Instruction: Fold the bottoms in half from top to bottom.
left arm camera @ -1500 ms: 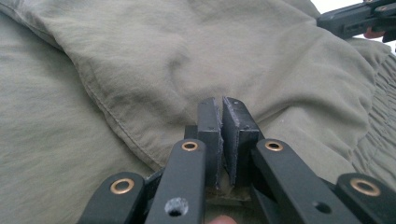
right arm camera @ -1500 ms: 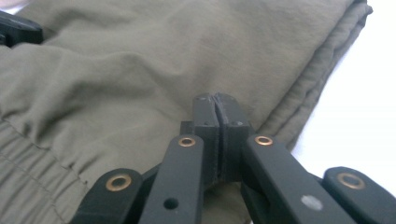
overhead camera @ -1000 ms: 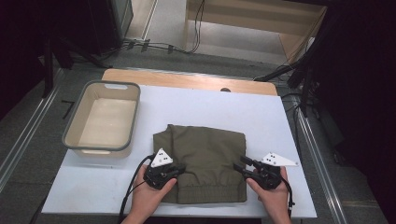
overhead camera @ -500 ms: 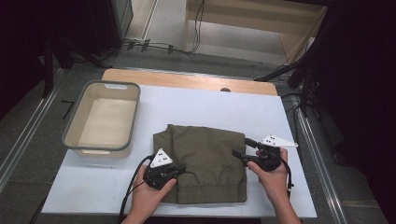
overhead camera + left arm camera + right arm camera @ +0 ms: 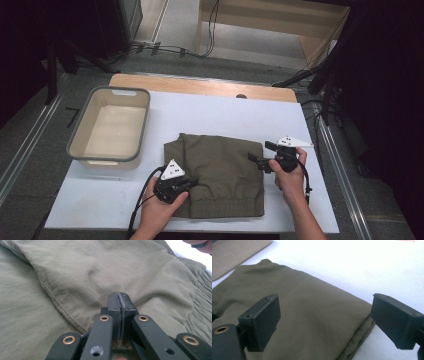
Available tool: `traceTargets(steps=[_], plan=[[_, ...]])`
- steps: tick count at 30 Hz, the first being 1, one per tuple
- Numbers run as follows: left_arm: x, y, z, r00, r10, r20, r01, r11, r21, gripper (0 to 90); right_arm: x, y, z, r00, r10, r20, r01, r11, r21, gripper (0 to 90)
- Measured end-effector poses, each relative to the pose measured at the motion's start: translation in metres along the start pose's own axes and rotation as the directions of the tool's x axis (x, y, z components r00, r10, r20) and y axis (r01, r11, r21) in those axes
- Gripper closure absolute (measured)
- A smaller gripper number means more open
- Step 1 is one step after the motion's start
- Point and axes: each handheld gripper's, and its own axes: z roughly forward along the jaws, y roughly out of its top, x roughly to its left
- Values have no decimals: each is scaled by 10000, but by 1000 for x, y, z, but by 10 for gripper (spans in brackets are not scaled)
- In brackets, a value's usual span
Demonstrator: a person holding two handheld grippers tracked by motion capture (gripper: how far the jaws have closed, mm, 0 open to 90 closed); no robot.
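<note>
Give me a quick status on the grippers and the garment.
Left gripper shut, at the garment's left edge. Right gripper jaws just opened, nothing between them, over the right edge. Garment folded flat on table. Bin off to the left, clear.

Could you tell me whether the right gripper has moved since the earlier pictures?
Yes. The right gripper has moved away from the person, along the olive garment's right edge toward the far edge of the table, and its jaws have just been opening, with nothing clamped.

Lab-like recording space, white table (image 5: 210, 112) on concrete floor, loose cables (image 5: 165, 49), dark surrounding stands
</note>
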Motion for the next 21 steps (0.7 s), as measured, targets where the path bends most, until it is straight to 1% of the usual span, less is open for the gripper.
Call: traceTargets(steps=[4, 5, 7, 8, 9, 10, 11, 13, 14, 16, 18, 20, 21], plan=[[0, 0, 0, 10000, -17, 3, 17, 10000, 0, 875, -4, 2, 5, 9999, 40, 118, -42, 9999, 125, 69], [0, 0, 0, 10000, -15, -1, 15, 10000, 14, 876, -8, 4, 8, 9999, 93, 126, -95, 9998, 173, 36], [0, 0, 0, 10000, -20, -15, 20, 10000, 20, 876, -10, 5, 10, 9998, 138, 128, -141, 9997, 205, 35], [0, 0, 0, 10000, -30, -27, 30, 10000, 24, 876, -14, 6, 13, 9994, 250, 222, -258, 9990, 354, 33], [0, 0, 0, 10000, -32, -25, 33, 10000, 18, 876, -14, 6, 13, 9994, 250, 222, -258, 9990, 354, 33], [0, 0, 0, 10000, -29, -33, 29, 10000, 33, 876, -17, 6, 17, 9992, 246, 310, -262, 9983, 528, 22], [0, 0, 0, 10000, -28, -9, 28, 10000, 32, 881, -18, 5, 19, 9992, 275, 290, -293, 9975, 642, 14], [0, 0, 0, 10000, -20, -11, 20, 10000, 51, 882, -19, 5, 21, 9992, 254, 299, -275, 9971, 713, 14], [0, 0, 1, 10000, -16, -12, 16, 10000, 42, 883, -20, 6, 26, 9989, 279, 376, -309, 9961, 823, 14], [0, 0, 0, 10000, -9, -8, 9, 10000, 47, 884, -20, 6, 28, 9987, 301, 406, -335, 9959, 840, 14], [0, 0, 0, 10000, -6, -25, 6, 10000, 44, 884, -20, 7, 35, 9991, 200, 382, -235, 9955, 923, 14], [0, 0, 0, 10000, 2, -34, -2, 10000, 49, 884, -20, 7, 37, 9992, 142, 372, -177, 9952, 966, 14], [0, 0, 1, 10000, 9, -48, -8, 10000, 76, 884, -20, 6, 41, 9992, 141, 362, -178, 9944, 1041, 14]])
